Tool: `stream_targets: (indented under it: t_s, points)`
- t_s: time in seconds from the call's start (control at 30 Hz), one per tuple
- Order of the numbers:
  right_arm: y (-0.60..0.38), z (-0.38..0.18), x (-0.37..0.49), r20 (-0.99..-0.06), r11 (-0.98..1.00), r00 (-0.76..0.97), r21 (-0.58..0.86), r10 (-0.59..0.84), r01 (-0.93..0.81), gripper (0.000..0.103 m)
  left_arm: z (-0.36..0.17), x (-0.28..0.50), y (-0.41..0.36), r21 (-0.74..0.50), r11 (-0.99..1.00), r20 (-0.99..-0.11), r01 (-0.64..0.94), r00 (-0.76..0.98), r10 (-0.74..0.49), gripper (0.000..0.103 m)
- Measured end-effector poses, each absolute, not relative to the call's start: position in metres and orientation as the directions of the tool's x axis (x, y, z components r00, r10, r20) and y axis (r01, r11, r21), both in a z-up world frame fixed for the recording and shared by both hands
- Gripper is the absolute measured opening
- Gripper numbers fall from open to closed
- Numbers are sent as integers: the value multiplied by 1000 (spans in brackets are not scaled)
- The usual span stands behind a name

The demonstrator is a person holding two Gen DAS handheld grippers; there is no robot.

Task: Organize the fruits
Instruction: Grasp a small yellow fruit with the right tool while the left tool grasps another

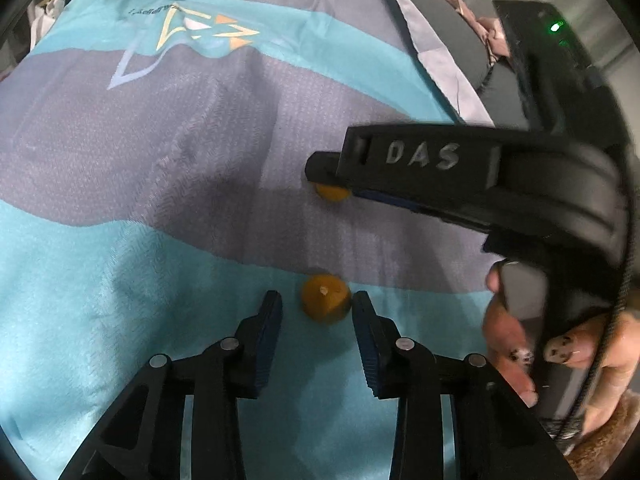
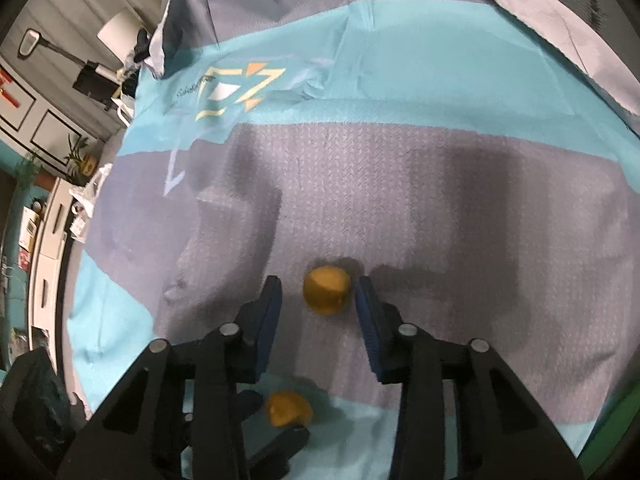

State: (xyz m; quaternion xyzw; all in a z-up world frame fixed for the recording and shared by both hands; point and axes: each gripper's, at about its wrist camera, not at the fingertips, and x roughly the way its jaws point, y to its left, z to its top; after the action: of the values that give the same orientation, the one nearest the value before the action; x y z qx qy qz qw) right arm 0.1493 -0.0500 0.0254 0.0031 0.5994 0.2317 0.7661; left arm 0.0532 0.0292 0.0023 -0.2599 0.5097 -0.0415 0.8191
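Two small round orange fruits lie on a teal and grey cloth (image 1: 160, 152). In the left wrist view the near fruit (image 1: 326, 298) sits between the tips of my left gripper (image 1: 314, 300). The right pad touches it and a gap shows at the left pad. In the right wrist view the other fruit (image 2: 327, 290) sits between the tips of my right gripper (image 2: 318, 286) in the same way, close to the right pad and clear of the left one. Seen from the left wrist, the right gripper (image 1: 324, 178) hangs over that fruit (image 1: 331, 193) and hides most of it.
A person's hand (image 1: 516, 344) holds the right gripper's handle. The cloth (image 2: 400, 184) bears a printed logo (image 2: 240, 88) further back. Its edge drops off at the left, where white cabinets (image 2: 48, 240) and pot plants (image 2: 78, 152) stand. The near fruit (image 2: 288, 408) lies below my right gripper's fingers.
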Motion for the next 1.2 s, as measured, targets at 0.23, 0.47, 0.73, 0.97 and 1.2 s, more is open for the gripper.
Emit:
stream_targets:
  t_s: [0.23, 0.47, 0.73, 0.97, 1.2]
  points:
    - [-53, 21, 152, -911, 888, 183, 289, 370, -358, 27, 2, 48, 30, -495, 849, -799, -185, 481, -362, 27]
    - [-76, 32, 142, -903, 894, 204, 301, 379, -332, 27, 7, 44, 20, -448, 875, -819, -186, 477, -318, 26]
    - [-114, 58, 106, -878, 892, 249, 328, 409, -311, 27, 26, 38, 2, -391, 910, -823, -137, 496, -278, 26]
    - [-140, 69, 74, -859, 892, 279, 356, 429, -277, 27, 41, 23, -8, -351, 932, -818, -94, 515, -256, 26]
    - [-155, 83, 52, -845, 897, 317, 364, 431, -251, 27, 55, 17, -18, -364, 930, -793, -49, 541, -282, 26]
